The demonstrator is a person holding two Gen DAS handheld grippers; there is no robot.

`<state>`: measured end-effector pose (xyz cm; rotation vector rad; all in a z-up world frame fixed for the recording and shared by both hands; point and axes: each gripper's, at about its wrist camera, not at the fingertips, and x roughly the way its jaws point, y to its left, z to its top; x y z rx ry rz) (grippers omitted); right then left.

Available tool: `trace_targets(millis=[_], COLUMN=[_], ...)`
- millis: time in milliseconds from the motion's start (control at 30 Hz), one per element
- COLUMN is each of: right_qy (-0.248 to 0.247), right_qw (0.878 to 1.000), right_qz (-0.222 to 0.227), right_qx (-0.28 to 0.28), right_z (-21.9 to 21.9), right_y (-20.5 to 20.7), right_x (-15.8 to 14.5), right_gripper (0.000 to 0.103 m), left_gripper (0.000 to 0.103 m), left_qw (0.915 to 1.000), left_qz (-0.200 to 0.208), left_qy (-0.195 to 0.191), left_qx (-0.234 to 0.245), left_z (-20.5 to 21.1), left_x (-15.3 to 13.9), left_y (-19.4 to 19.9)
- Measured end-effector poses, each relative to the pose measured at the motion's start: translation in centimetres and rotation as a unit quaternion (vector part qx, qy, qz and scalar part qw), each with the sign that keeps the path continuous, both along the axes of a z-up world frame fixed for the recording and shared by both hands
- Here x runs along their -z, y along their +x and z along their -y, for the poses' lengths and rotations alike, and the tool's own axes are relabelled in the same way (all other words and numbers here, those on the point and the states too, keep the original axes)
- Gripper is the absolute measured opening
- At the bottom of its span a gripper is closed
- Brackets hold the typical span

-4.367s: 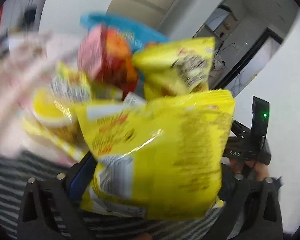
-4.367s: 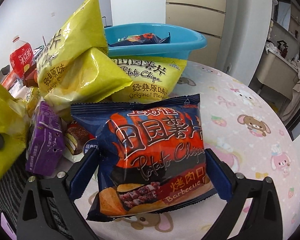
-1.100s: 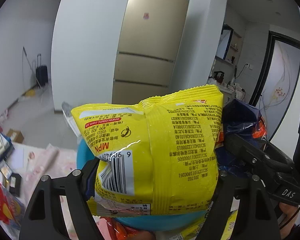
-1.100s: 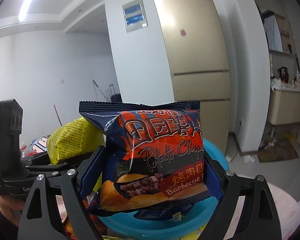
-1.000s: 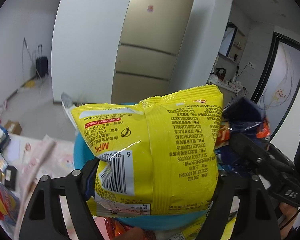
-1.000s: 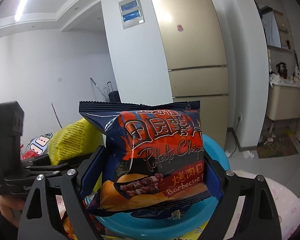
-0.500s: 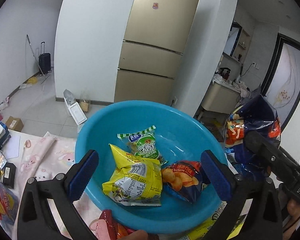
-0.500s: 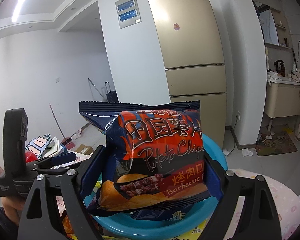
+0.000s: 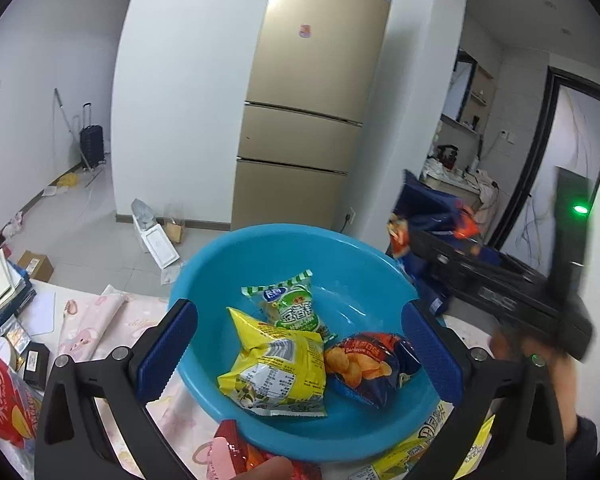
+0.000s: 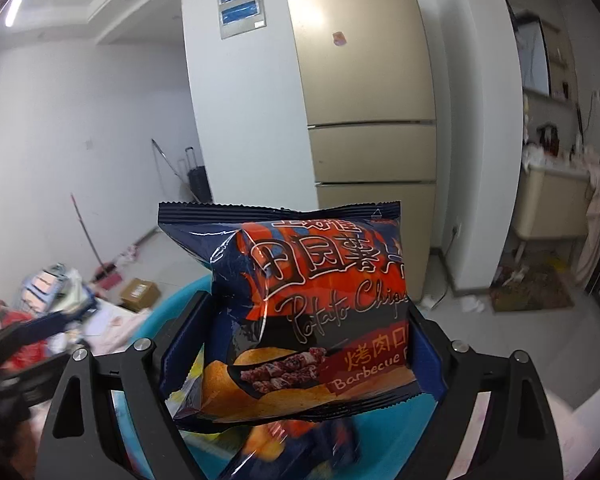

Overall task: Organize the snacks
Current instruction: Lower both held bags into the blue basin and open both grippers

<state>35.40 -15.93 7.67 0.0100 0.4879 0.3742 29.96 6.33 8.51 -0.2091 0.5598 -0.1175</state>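
Note:
My left gripper (image 9: 296,348) is open and empty above the blue plastic basin (image 9: 228,260). In the basin lie a yellow chip bag (image 9: 276,372), a green snack bag (image 9: 296,308) and a dark barbecue chip bag (image 9: 368,364). My right gripper (image 10: 300,356) is shut on a dark blue and red barbecue potato chip bag (image 10: 308,300), held over the basin (image 10: 388,428). That held bag (image 9: 432,208) and the right gripper body (image 9: 500,300) show at the right of the left wrist view.
The table has a pink cartoon cloth (image 9: 100,320). A red snack bag (image 9: 0,396) stands at the left edge, books and a black box (image 9: 34,364) beside it. More snack bags (image 9: 432,440) lie under the basin's front. A fridge (image 9: 312,120) stands behind.
My left gripper opened and the yellow chip bag dropped into the blue basin. My right gripper still holds the barbecue bag and has moved closer over the basin.

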Motion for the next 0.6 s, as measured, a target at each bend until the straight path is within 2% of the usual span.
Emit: trace_targets(millis=[100,167,233,300,400,600], right_qy=[-0.004,0.009,-0.006,-0.018,-0.005,0.032], right_qw=[1.000,0.999,0.999,0.999,1.000,0.999], right_qz=[-0.028,-0.043,-0.042,-0.033,-0.028,0.009], right_qx=[0.003,0.002,0.020,0.023,0.010,-0.004], right_z=[-0.3,-0.2,-0.5,-0.8,-0.7,0.6], right_y=[3.0,4.2,4.5,3.9,2.6,-1.7], right_x=[0.5,0.7,0.6,0.2,-0.4,-2.4], right_gripper=[0.089,0.103,0.103,0.103,0.103,0.103], left_gripper=[0.103,0.103,0.103,0.103,0.103,0.103], left_qw=[1.0000,0.9998,0.9997,0.9996,0.9995,0.9992], left_qz=[0.005,0.005,0.005,0.006,0.014,0.038], left_qy=[-0.005,-0.013,-0.017,-0.021,-0.027,-0.012], left_qx=[-0.006,-0.011,-0.015,-0.015,-0.012,-0.009], left_z=[-0.7,-1.2,-1.6,-1.9,-2.0,-1.3], left_x=[-0.3,-0.4,-0.5,-0.7,-1.1,-2.9], left_y=[-0.2,-0.3,-0.3,-0.4,-0.8,-2.3])
